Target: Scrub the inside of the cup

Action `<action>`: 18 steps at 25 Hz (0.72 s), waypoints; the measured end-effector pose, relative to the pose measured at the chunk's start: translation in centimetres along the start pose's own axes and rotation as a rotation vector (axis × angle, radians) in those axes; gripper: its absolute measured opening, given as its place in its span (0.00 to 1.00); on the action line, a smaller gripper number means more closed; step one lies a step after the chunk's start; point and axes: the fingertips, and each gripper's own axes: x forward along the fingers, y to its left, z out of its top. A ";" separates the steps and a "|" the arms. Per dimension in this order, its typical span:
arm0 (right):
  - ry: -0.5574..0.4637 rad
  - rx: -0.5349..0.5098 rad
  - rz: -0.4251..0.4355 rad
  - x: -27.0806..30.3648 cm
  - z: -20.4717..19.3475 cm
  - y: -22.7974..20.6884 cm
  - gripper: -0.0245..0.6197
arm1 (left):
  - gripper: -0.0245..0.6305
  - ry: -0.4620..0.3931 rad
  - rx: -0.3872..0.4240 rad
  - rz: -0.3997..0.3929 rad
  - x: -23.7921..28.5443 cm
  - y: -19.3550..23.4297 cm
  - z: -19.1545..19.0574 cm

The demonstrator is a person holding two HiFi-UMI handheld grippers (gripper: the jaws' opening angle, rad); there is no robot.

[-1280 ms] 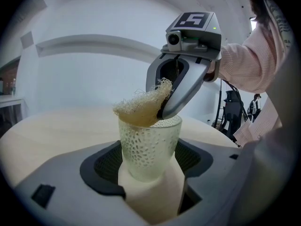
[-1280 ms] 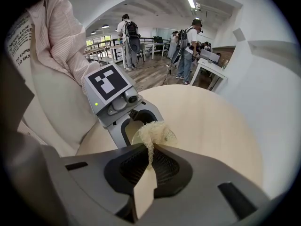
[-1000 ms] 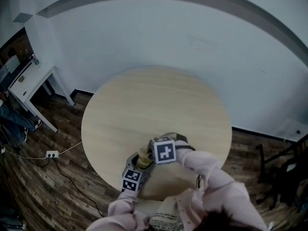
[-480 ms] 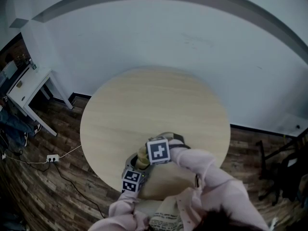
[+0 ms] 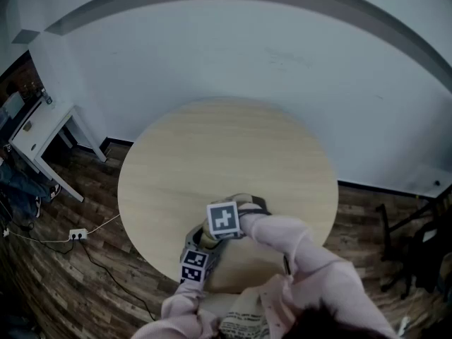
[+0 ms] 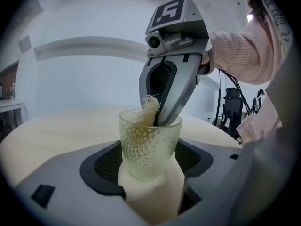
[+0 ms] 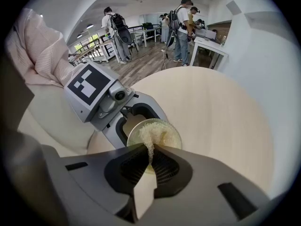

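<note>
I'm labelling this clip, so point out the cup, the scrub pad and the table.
cup (image 6: pixel 149 149), left gripper view, on its dimpled side wall.
scrub pad (image 7: pixel 157 132), right gripper view, on the fibres inside the cup.
table (image 5: pixel 233 147), head view, on its bare top.

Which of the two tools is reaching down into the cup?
The right tool, pointing steeply down with a fibrous scrubber pinched in its jaws inside the cup; the left tool grips the cup from the side.
</note>
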 end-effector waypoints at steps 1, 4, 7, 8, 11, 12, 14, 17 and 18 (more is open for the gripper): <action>0.014 0.011 0.016 0.0 -0.2 0.2 0.06 | 0.58 0.001 0.000 0.000 0.0 0.0 0.0; 0.036 0.017 0.030 0.2 0.0 0.3 0.06 | 0.58 0.001 -0.002 -0.002 0.0 0.0 -0.1; 0.016 -0.002 -0.010 0.9 0.6 -1.3 0.06 | 0.58 0.000 -0.001 0.000 0.0 0.0 -0.1; 0.007 0.001 -0.013 1.1 0.7 -1.6 0.06 | 0.58 0.000 -0.001 0.001 0.0 0.0 -0.1; -0.013 0.060 0.039 1.0 0.8 -1.3 0.06 | 0.58 -0.001 -0.002 0.001 0.1 0.0 0.0; -0.022 0.082 0.056 1.0 0.9 -1.2 0.06 | 0.58 -0.001 -0.003 0.001 0.0 0.0 0.0; -0.032 0.112 0.083 1.0 1.1 -1.0 0.06 | 0.58 0.001 -0.005 0.003 0.0 0.0 -0.1; -0.043 0.138 0.107 1.0 1.1 -0.9 0.06 | 0.58 0.002 -0.005 0.008 0.1 0.0 0.0; -0.046 0.149 0.113 1.0 1.2 -0.9 0.06 | 0.58 0.002 -0.006 0.010 0.1 0.0 0.0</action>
